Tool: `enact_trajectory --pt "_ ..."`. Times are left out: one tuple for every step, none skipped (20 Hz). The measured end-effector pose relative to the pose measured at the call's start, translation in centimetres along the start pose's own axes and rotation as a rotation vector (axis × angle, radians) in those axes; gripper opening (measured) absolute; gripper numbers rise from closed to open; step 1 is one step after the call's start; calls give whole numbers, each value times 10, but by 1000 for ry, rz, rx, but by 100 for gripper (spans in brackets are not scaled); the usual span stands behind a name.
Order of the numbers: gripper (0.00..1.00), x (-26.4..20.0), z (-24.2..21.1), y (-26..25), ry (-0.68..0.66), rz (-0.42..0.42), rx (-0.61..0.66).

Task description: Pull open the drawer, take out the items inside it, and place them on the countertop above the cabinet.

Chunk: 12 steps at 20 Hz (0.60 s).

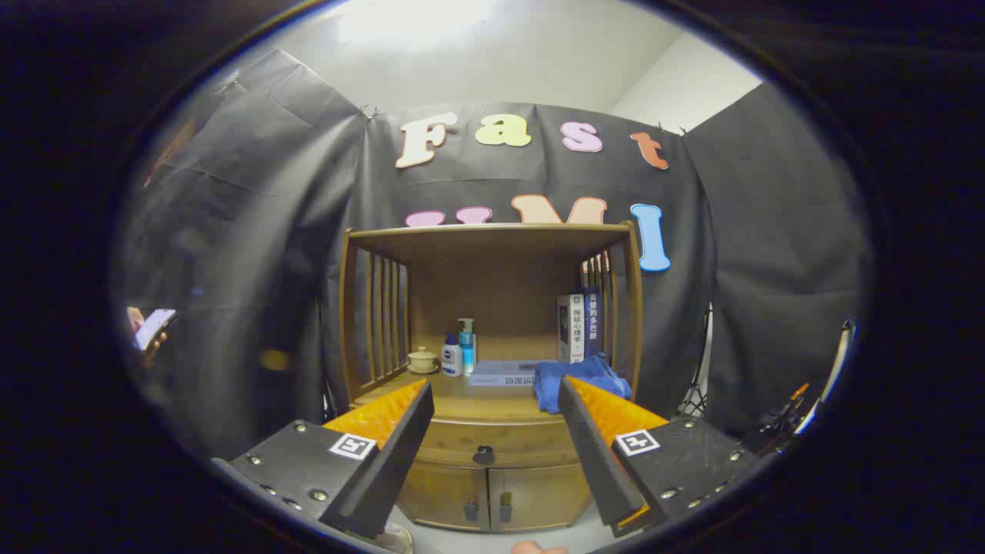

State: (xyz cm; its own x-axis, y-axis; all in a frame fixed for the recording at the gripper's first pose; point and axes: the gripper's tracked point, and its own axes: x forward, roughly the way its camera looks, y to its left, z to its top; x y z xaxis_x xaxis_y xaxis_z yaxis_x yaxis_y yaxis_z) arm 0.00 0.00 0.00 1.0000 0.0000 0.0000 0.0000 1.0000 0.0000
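Note:
A wooden cabinet with a slatted shelf top stands ahead of me. Its drawer is closed, with a dark knob showing between my fingers. My gripper is open and holds nothing, still some way short of the drawer. On the countertop above the drawer sit a small cup, two bottles, a flat book, a blue cloth and upright books. What lies inside the drawer is hidden.
Two small doors with dark handles sit below the drawer. A person's hand with a phone shows far off beside the left finger. Stands and cables are beyond the right finger.

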Motion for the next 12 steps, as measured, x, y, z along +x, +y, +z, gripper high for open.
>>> enact_trajectory --pt "98 0 0 -1 1 -1 -1" --pt "98 1 -2 -1 3 -1 -3" --pt "98 2 -4 -1 7 -3 -7" --pt "97 1 -6 -1 11 -3 -13" --pt "97 0 -6 -1 14 -1 -17" --pt "98 1 -8 0 18 0 -21" --pt "98 0 -9 1 23 1 -24" --pt "98 0 -11 1 26 1 -26" --pt "98 -1 -10 1 28 1 -27" --pt "98 0 -10 1 27 1 -26" --pt "98 -1 -10 1 27 1 -25" --pt "98 -2 -10 0 26 0 -23"
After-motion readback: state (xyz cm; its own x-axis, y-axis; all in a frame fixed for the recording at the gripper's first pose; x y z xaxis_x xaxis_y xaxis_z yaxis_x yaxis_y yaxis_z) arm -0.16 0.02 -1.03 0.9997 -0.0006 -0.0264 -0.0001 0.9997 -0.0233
